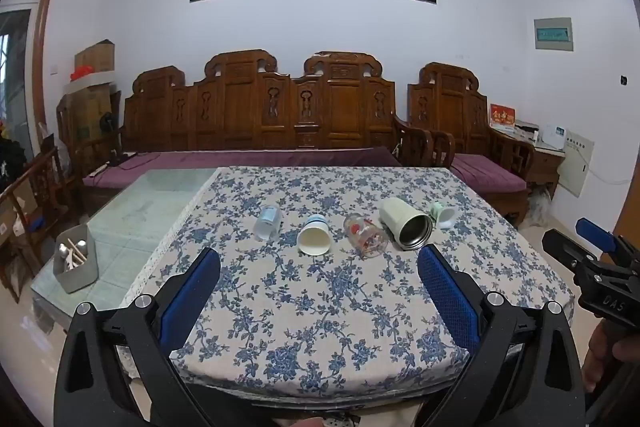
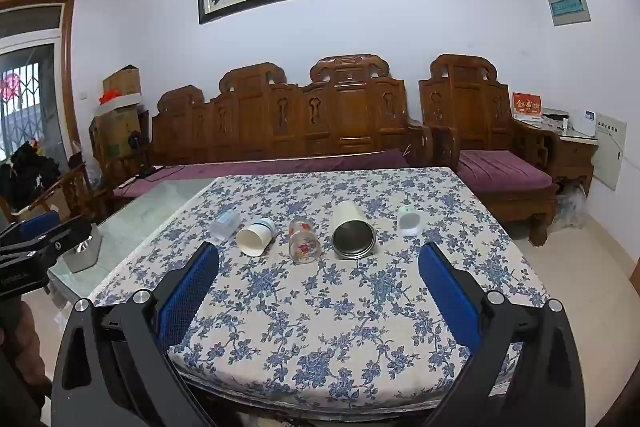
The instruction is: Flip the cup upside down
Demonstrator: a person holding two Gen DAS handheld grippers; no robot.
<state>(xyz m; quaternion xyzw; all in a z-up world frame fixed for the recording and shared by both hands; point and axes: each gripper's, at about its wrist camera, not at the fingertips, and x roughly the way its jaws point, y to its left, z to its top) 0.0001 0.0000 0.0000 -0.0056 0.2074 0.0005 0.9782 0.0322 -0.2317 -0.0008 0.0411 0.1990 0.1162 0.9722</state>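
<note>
Several cups lie on their sides in a row on the floral tablecloth (image 1: 320,307): a clear plastic cup (image 1: 267,223), a white paper cup (image 1: 314,239), a glass with red print (image 1: 365,235), a cream steel tumbler (image 1: 406,223) and a small pale green cup (image 1: 443,215). They also show in the right wrist view: plastic cup (image 2: 225,223), paper cup (image 2: 256,235), glass (image 2: 304,241), tumbler (image 2: 353,235), green cup (image 2: 409,221). My left gripper (image 1: 318,263) is open and empty, short of the row. My right gripper (image 2: 318,263) is open and empty too, and shows at the right edge (image 1: 592,259).
A grey holder with utensils (image 1: 76,263) stands on the bare glass tabletop (image 1: 132,211) left of the cloth. A carved wooden sofa (image 1: 260,115) and armchair (image 1: 472,131) stand behind the table. The table's front edge is just below both grippers.
</note>
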